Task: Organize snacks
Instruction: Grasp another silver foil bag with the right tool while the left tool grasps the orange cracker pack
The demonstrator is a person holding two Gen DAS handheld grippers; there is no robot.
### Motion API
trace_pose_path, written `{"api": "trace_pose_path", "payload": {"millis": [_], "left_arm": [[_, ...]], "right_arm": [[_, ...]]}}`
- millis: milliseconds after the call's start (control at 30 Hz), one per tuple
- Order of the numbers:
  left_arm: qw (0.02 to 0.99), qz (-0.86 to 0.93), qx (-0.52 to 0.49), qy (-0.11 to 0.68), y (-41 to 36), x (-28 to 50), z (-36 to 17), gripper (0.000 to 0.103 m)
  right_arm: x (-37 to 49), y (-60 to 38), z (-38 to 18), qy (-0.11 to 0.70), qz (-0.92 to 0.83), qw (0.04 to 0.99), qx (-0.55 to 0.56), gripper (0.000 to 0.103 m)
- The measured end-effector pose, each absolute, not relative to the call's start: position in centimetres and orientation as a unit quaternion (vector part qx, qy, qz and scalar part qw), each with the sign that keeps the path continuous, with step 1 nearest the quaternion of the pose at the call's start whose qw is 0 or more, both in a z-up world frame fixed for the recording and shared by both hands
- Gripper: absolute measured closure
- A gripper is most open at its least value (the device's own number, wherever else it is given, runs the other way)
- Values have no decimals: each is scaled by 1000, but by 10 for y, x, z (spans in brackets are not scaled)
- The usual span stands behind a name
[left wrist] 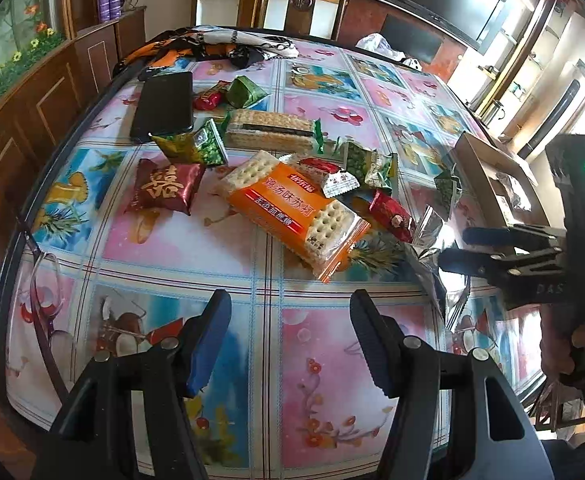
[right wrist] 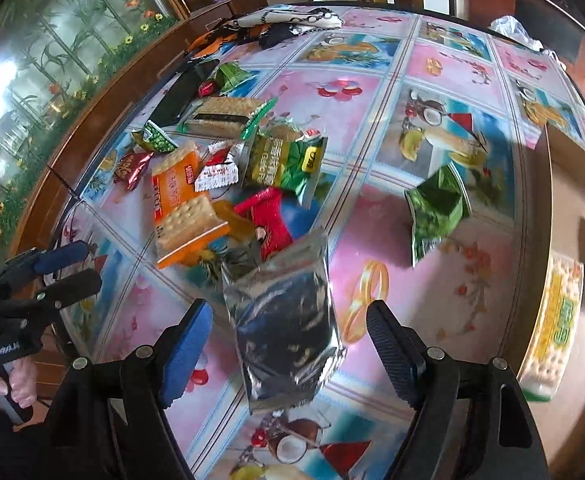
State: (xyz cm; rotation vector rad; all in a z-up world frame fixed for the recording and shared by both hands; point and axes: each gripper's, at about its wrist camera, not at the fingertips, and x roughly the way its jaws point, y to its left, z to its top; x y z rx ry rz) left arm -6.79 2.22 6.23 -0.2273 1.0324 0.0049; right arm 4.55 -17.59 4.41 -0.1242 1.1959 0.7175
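The left gripper (left wrist: 288, 336) hovers over bare tabletop (left wrist: 164, 248), jaws apart and empty. The orange cracker pack (left wrist: 292, 216) lies flat at its 12 o'clock, long axis running 10 to 4 o'clock. The right gripper (right wrist: 288, 344) has jaws apart; a silver foil packet (right wrist: 288, 320) sits between them, lengthwise toward 12, contact unclear.
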Motion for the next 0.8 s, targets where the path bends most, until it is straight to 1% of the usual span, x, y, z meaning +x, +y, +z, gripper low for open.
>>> {"api": "trace_pose_path", "payload": {"millis": [100, 267, 300, 333, 367, 467, 600, 700, 800], "left_arm": [[862, 3, -110, 494, 24, -67, 62, 40], [857, 6, -125, 499, 31, -62, 61, 37], [856, 5, -129, 501, 31, -59, 60, 37], [855, 4, -133, 502, 31, -56, 60, 37], [853, 4, -140, 503, 31, -53, 60, 36], [844, 7, -170, 508, 32, -39, 59, 33], [825, 34, -224, 518, 35, -13, 52, 32], [807, 65, -249, 532, 36, 6, 43, 32], [795, 98, -251, 544, 34, 23, 31, 32]], "right_arm": [[48, -166, 38, 556, 333, 759, -70, 20], [35, -150, 29, 547, 329, 759, -126, 20], [32, -148, 27, 543, 318, 764, -141, 31], [30, -148, 26, 542, 313, 766, -149, 39], [29, -149, 25, 545, 310, 765, -149, 40], [25, -161, 27, 549, 299, 770, -127, 40], [14, -179, 33, 550, 286, 778, -97, 40], [8, -192, 39, 549, 282, 783, -73, 40], [1, -203, 45, 543, 280, 788, -69, 40]]}}
